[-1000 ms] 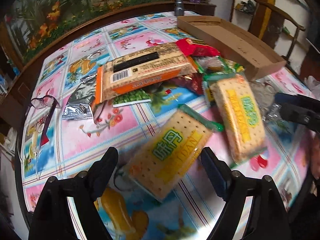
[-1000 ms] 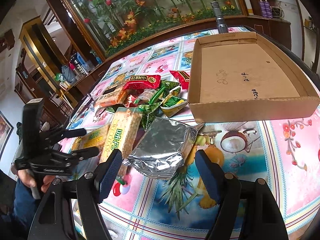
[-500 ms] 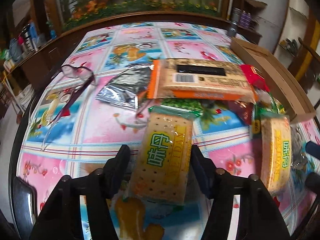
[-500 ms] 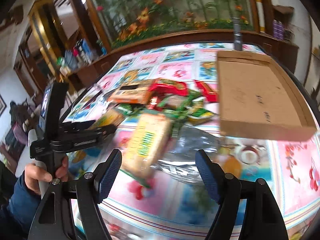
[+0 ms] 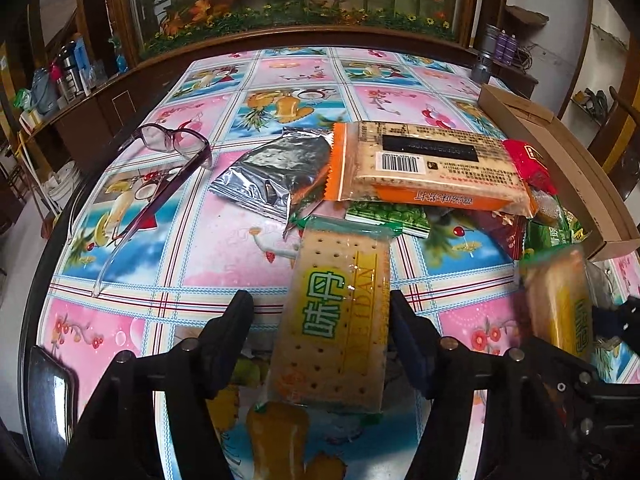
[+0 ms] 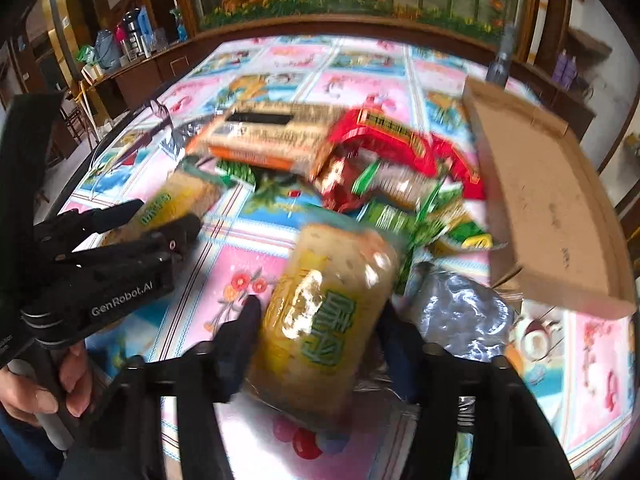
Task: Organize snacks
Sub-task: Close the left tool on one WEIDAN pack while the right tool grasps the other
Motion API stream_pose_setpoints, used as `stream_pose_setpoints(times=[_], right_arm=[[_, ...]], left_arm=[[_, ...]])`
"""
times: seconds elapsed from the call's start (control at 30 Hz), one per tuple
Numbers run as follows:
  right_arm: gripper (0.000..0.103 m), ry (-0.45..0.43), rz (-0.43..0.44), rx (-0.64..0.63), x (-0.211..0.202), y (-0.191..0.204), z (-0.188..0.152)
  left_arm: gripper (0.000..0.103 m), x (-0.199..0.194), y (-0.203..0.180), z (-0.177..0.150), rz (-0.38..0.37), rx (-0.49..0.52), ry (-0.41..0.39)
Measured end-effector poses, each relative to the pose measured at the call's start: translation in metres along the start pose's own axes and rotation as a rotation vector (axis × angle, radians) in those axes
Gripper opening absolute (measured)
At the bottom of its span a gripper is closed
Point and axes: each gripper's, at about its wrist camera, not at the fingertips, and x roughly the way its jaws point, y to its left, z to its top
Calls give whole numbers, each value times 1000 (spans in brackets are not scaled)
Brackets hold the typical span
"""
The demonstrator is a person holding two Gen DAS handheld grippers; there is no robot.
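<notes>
Two yellow-and-green cracker packs lie on the flowered tablecloth. My left gripper [image 5: 320, 312] straddles the near pack [image 5: 332, 316]; its right finger touches the pack's edge, the left one stands a little off. My right gripper [image 6: 316, 320] sits around the second pack [image 6: 324, 312], both fingers at its sides, blurred by motion. That pack shows at the right in the left wrist view [image 5: 560, 304]. Behind lie an orange cracker pack [image 5: 428, 168], a silver pouch [image 5: 272, 176], red [image 6: 384, 136] and green packets [image 6: 404, 216]. An empty cardboard tray [image 6: 552, 204] stands at the right.
A pair of glasses [image 5: 168, 160] lies on the table's left side. Another silver pouch [image 6: 464, 316] lies by my right gripper, next to the tray. A metal flask [image 5: 482, 60] stands at the far right edge. A wooden cabinet runs behind the table.
Both grippers have turned and moved in over the cracker packs, and their jaws have narrowed around them. The right gripper swung left from the silver pouch to the second pack.
</notes>
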Motion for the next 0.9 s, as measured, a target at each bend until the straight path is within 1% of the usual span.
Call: stream_pose_setpoints(times=[0.03,0.07,0.1,0.17,0.23,0.33,0.43,0.47,0.57,0.6,0.63,0.67,0.7,0.8,0.9], right_arm=[[51,2,17,-4,0,-2,-1],[51,-14,25,-6,-1,-1,-3],[51,-25,38,-1,-3,-3,-4],[51,-52,69,-4,-7,-4,-5],[51,-68,51,-18,-8,-2,-4],[51,-63,68,-31,-3,2,-2],[51,-48,81,-31,3,4,-2],[51,-39,85,-30,4,4,-3],[51,-49,73,-48,4,6,-4],[51,-48,80,-42,3,4,-4],[51,-48,87,-37,3,3,-4],[51,-49,98,-38,1,2,-4],[51,-62,116,-40,-3,2,-4],[51,-105,130,-40,-15,-1,1],[51,-166,158,-29,-32,-5,8]], left_arm=[[64,-1,0,0,0,1,-2],[49,-2,0,0,-4,2,-9],[46,-3,-1,0,-1,4,-13],[46,-3,0,0,-2,3,-12],[46,-3,0,0,-3,2,-11],[46,-2,-1,0,0,4,-13],[48,-2,-2,0,4,12,-20],[51,-1,-3,0,0,14,-22],[68,1,-8,0,-21,43,-12],[66,1,-9,-1,-17,45,-13],[59,-1,-9,-1,-16,41,-20],[45,-3,-8,-2,-19,40,-31],[45,-3,-8,-2,-27,40,-29],[45,-3,-7,-1,-20,34,-32],[45,-4,-1,0,-36,9,-34]])
